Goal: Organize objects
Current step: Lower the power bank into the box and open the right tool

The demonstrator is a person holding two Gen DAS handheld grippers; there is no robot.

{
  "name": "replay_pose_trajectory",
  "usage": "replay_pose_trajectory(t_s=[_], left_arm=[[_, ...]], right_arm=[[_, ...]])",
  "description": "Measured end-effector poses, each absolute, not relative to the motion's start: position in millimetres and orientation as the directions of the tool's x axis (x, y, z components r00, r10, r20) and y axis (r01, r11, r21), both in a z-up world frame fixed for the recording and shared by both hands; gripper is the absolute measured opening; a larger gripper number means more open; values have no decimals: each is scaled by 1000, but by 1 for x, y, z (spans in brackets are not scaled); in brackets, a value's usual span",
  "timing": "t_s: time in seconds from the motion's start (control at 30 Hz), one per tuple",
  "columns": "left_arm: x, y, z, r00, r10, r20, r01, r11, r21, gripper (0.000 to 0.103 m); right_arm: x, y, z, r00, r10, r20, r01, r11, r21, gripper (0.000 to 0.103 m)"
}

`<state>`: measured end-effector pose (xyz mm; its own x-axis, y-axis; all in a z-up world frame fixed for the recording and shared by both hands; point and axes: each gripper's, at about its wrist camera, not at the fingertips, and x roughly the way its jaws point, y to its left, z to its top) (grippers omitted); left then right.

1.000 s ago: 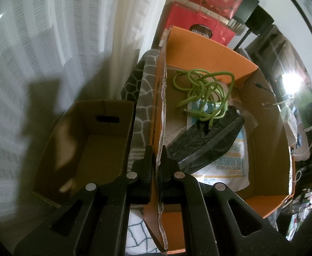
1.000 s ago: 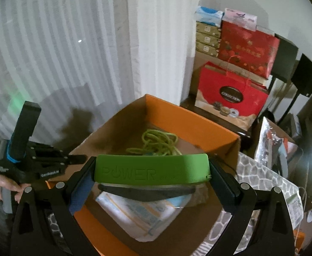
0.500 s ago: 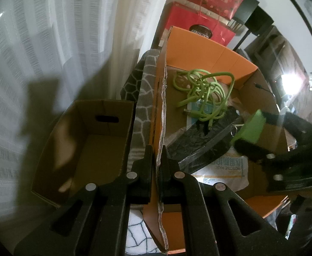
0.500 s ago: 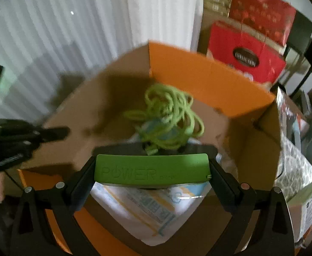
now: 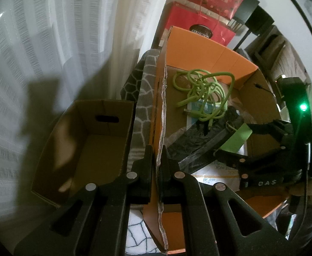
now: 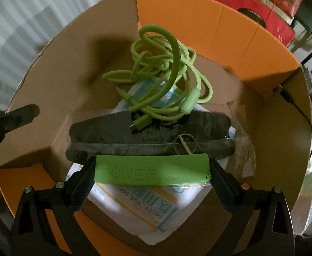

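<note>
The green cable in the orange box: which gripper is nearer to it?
Right. The right gripper hangs inside the orange box, just short of the green cable; the left gripper clamps the box's side wall.

The right gripper [image 6: 152,171] sits at 6 o'clock, its 2 fingers clamped on the ends of a green power bank [image 6: 152,172] lettered POWER. Beyond it, toward 12 o'clock, an orange cardboard box [image 6: 237,36] fills the frame. Inside, a black bagged item [image 6: 147,134] lies across the middle, with a tangled green cable [image 6: 162,72] at 12 o'clock resting partly on it. A white mask packet [image 6: 147,211] lies beneath both. At 9 o'clock the left gripper [image 6: 10,121] reaches the box wall.
</note>
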<state>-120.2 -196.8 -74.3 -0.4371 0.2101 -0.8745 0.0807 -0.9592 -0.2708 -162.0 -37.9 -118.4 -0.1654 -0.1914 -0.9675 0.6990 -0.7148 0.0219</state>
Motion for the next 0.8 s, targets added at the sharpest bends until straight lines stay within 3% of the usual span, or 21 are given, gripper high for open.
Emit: replay_pose_trajectory(t_s=[0.37,0.8], left_arm=[[-120,-197,-74,-437,210,-875,81,-959,-271,5],[-121,-197,-75,-438,211,-874,81,-959,-272,5]], right_arm=[[-146,-27,-88,-253,-248,-935,722,-692,-12,103],[-157,33,-22,-361,-360,-860,645,-762,48,102]])
